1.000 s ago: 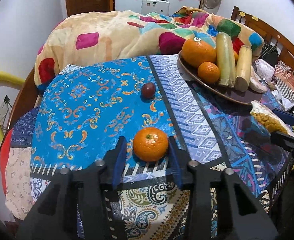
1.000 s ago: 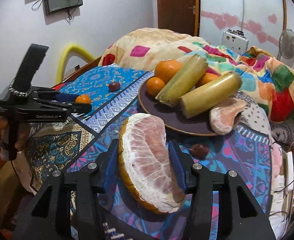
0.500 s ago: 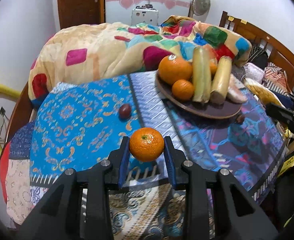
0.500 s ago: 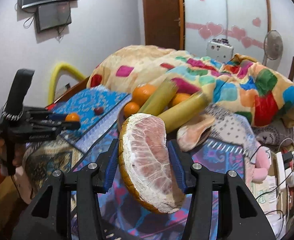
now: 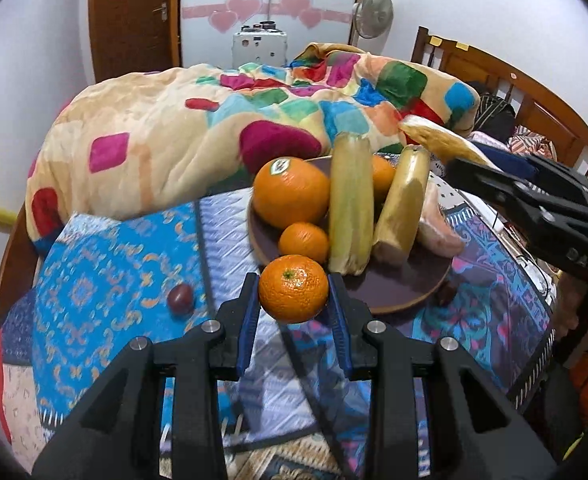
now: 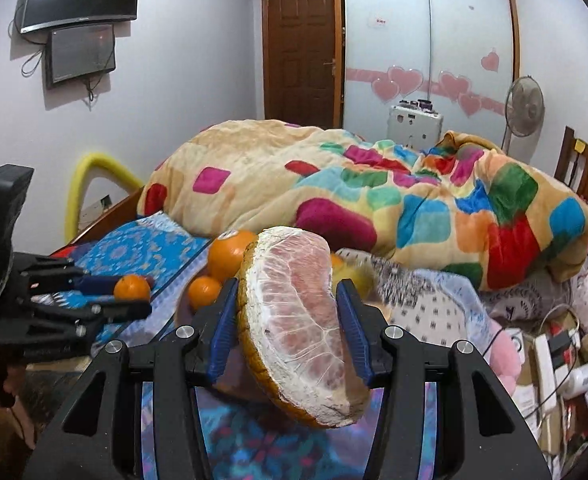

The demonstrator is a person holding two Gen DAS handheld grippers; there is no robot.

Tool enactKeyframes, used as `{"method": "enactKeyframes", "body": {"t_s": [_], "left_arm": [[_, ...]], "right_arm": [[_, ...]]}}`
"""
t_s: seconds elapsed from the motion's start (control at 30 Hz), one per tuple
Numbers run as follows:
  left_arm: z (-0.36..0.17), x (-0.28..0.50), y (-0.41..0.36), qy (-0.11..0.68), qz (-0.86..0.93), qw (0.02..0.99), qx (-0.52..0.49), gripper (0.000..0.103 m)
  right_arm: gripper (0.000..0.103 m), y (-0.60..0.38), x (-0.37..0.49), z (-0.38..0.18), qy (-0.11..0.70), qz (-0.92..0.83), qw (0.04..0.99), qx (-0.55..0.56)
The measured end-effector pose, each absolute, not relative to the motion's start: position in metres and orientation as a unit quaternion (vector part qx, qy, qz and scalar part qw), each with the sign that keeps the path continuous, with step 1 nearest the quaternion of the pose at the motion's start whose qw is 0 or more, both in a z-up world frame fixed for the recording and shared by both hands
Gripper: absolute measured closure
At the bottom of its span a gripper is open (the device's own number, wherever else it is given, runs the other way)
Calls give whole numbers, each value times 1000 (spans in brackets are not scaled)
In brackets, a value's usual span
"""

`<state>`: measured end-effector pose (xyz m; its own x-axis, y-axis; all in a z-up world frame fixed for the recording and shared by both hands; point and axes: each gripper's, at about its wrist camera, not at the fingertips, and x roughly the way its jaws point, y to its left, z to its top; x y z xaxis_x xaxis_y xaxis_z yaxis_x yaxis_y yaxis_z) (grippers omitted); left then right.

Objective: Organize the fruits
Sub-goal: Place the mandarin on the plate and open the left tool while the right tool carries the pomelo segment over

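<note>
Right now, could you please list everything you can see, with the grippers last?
Plate: one, dark brown, on the patterned cloth.
Oranges on plate: two, one large, one small; a third shows behind.
Long yellow-green fruits: two, on plate.
Peeled segment: one, pinkish, plate's right edge.
Dark round fruits: two, one on cloth, one beside plate.
Blanket: one, multicoloured, behind.
Left hand-held gripper: shut on mandarin.
Right hand-held gripper: shut on pomelo wedge.

oranges [image 5: 290, 203] on plate [image 5: 398, 288], plum [image 5: 180, 298] left of plate
</note>
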<state>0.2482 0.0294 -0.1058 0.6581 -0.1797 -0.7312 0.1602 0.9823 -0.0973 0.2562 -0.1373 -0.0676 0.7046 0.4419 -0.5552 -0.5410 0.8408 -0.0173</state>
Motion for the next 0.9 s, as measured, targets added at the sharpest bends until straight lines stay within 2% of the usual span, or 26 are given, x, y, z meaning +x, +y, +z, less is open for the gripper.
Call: {"method": "enactKeyframes", "body": {"t_s": [0.23, 0.43, 0.63, 0.8, 0.9], "left_arm": [[-113, 261, 16, 407, -104, 907, 0, 70], [-126, 267, 9, 422, -108, 900, 5, 70], [-130, 268, 5, 421, -106, 901, 8, 70], [-129, 267, 4, 425, -109, 899, 6, 63], [-129, 265, 4, 424, -106, 899, 9, 62]], "right_arm": [[57, -125, 280, -70, 272, 259, 922, -92], [57, -111, 289, -94, 313, 272, 903, -114], [56, -109, 284, -94, 317, 280, 897, -131], [55, -111, 283, -93, 323, 283, 894, -128], [53, -112, 281, -94, 324, 286, 892, -131]]}}
